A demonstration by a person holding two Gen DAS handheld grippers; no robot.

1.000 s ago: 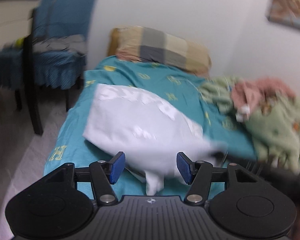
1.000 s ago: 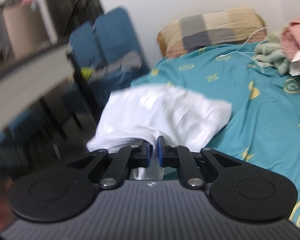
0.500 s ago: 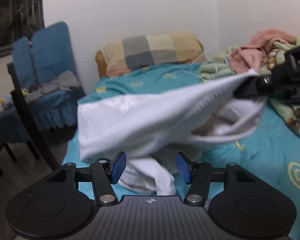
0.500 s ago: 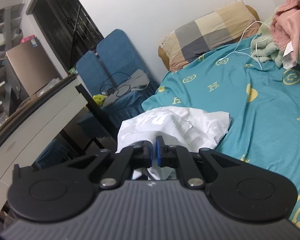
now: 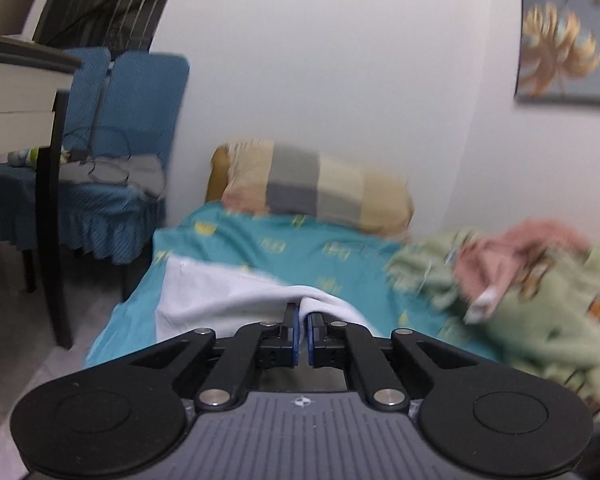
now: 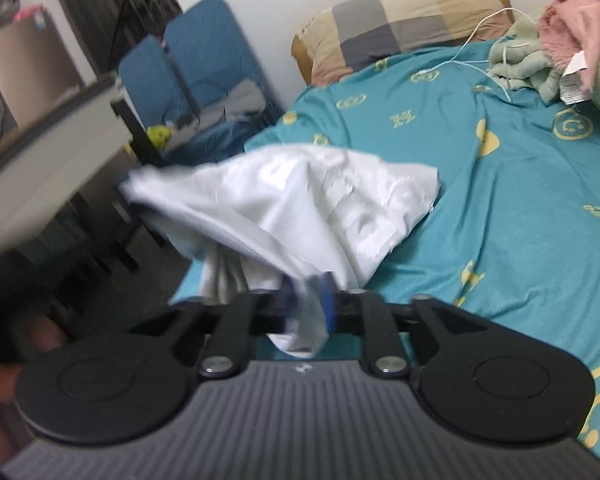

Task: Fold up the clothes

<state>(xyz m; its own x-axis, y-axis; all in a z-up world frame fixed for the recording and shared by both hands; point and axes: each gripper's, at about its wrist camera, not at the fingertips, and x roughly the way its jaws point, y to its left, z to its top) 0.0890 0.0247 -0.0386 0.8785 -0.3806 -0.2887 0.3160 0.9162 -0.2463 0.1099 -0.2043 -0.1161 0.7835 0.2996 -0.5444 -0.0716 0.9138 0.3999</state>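
A white shirt [image 6: 300,196] with a pale print hangs bunched over the near left edge of the bed with the teal sheet [image 6: 500,200]. My right gripper [image 6: 306,300] is shut on a fold of the white shirt, with cloth bulging between the blue pads. In the left wrist view my left gripper [image 5: 303,320] is shut, its pads pinching an edge of the same white shirt [image 5: 220,296], which spreads ahead on the teal sheet [image 5: 284,248].
A checked pillow [image 5: 320,192] lies at the bed's head by the wall. A pile of green and pink clothes [image 5: 540,280] sits on the right. Blue chairs [image 5: 112,152] and a white table [image 5: 16,92] with dark legs stand left of the bed.
My left gripper, open before, has closed on the shirt's edge. My right gripper's jaws have parted slightly around thicker cloth. The shirt is now stretched between both grippers.
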